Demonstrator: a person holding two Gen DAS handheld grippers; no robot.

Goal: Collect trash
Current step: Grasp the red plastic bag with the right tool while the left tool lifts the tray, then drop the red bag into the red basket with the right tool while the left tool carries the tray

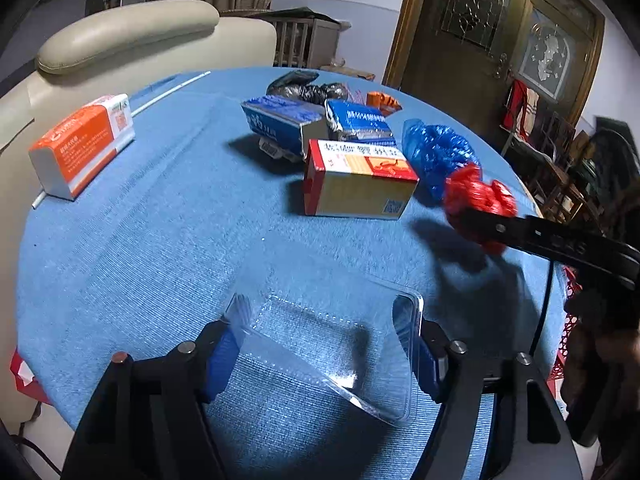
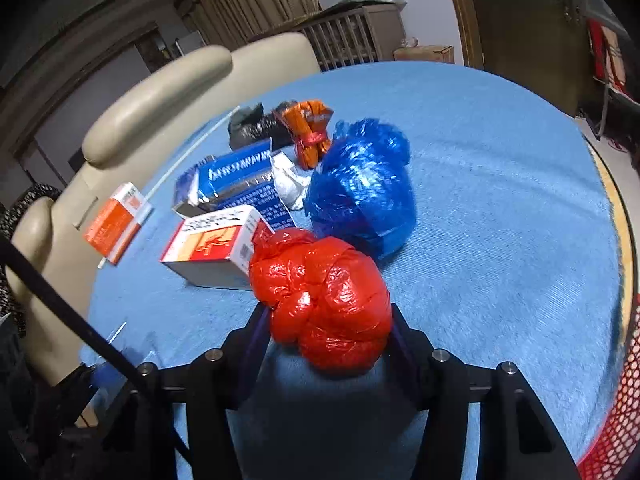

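My left gripper (image 1: 326, 348) is shut on a clear plastic tray (image 1: 320, 340), its blue pads pressing the tray's two sides just above the blue tablecloth (image 1: 160, 240). The right gripper (image 2: 328, 328) is shut on a crumpled red plastic bag (image 2: 324, 296); in the left wrist view that red bag (image 1: 476, 192) shows at the right, held by a black finger (image 1: 500, 228). Behind it lie a blue plastic bag (image 2: 360, 192), a red-and-yellow box (image 2: 212, 244), a blue foil carton (image 2: 236, 180), an orange wrapper bundle (image 2: 310, 128) and a black bag (image 2: 248, 124).
An orange-and-white tissue pack (image 1: 80, 148) lies at the table's left edge next to a beige sofa (image 1: 128, 32). A red mesh basket (image 2: 616, 400) stands off the table's right side. A wooden door (image 1: 500, 32) is behind.
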